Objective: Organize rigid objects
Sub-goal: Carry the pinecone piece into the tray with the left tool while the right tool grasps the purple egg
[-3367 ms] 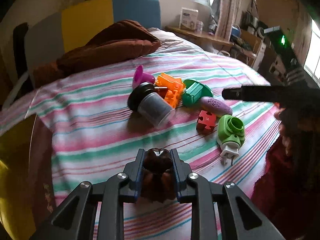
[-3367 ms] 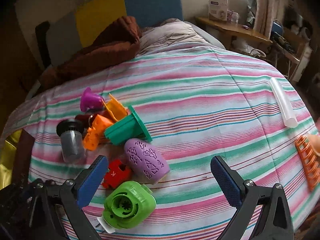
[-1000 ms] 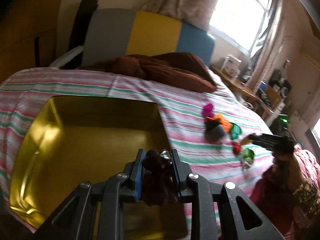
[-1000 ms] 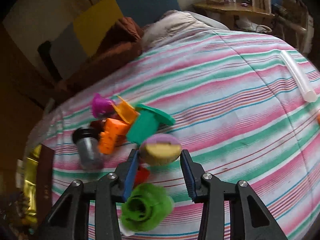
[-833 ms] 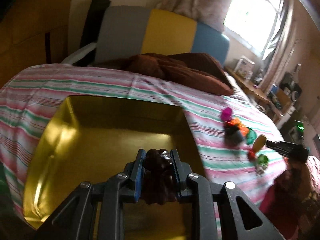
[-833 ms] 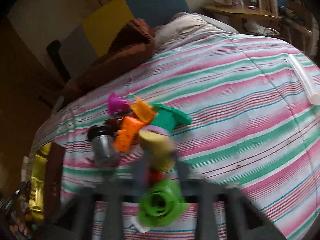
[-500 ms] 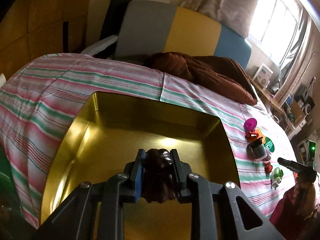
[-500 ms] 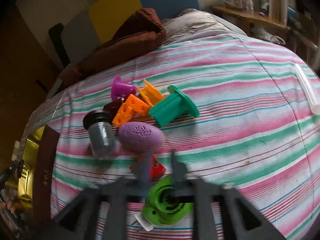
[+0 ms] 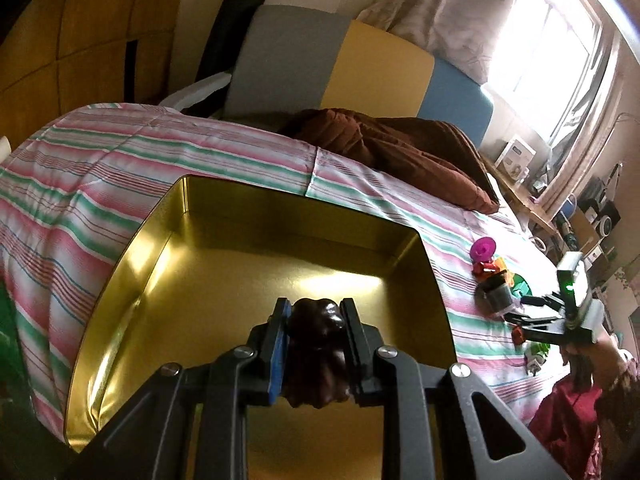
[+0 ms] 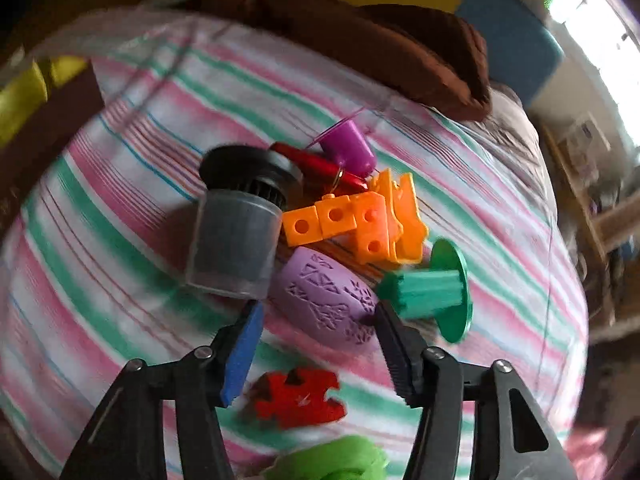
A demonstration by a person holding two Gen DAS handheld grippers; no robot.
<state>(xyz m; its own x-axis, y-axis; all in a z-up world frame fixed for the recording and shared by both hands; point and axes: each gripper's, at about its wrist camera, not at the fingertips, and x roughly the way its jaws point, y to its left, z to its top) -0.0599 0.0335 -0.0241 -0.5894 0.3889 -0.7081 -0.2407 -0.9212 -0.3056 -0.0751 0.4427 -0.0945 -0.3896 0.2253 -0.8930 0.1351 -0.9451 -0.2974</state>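
My left gripper [image 9: 314, 312] is shut on a dark brown knobbly object [image 9: 316, 356] and holds it over the open gold tin box [image 9: 160, 236] on the striped bedspread. My right gripper [image 10: 318, 332] is open, its jaws on either side of a purple patterned egg-shaped object [image 10: 326, 300] that lies on the bed. Around it lie a clear jar with a black lid [image 10: 236, 232], orange blocks [image 10: 360, 220], a green spool [image 10: 436, 292], a magenta cup [image 10: 350, 148], a red puzzle piece [image 10: 298, 398] and a green plug device [image 10: 332, 460]. The right gripper also shows in the left wrist view [image 9: 532, 312].
A brown blanket [image 9: 392, 148] lies at the head of the bed before a grey, yellow and blue headboard [image 9: 360, 68]. A cluttered desk [image 9: 568, 216] stands under the window at the far right. The tin's dark lid [image 10: 44, 120] shows at the left in the right wrist view.
My left gripper has carried the brown object from the bed to above the gold tin. My right gripper lifted the purple egg, set it down again by the jar, and now stands open around it.
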